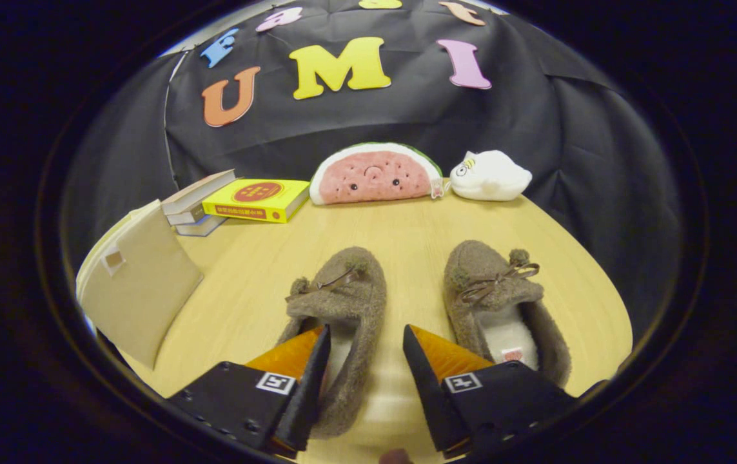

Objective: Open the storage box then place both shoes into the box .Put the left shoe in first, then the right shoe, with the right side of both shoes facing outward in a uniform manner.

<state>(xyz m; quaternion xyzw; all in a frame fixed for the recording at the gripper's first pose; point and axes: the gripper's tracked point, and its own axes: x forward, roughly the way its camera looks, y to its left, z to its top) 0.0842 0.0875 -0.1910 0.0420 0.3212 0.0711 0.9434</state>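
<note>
— Brown fleece: are both shoes unboxed?
— Yes; left shoe [341, 303] and right shoe [503, 303] lie on your table [407, 225]. Your hand-held gripper [365, 341] gapes, straddling the left shoe's side wall. Storage box [139, 283] stands shut beside them; everything remains.

On the counter [407, 225] the two shoes lie side by side, left shoe [342, 309] partly between the spread claw [365, 345] fingers, box [139, 283] left, books [239, 201] and plush toys [374, 174] behind.

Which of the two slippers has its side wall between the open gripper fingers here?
The slipper nearer the books: its side wall runs between the open gripper fingers, untouched by the other finger. The other slipper lies wholly outside them, beyond the other finger.
</note>
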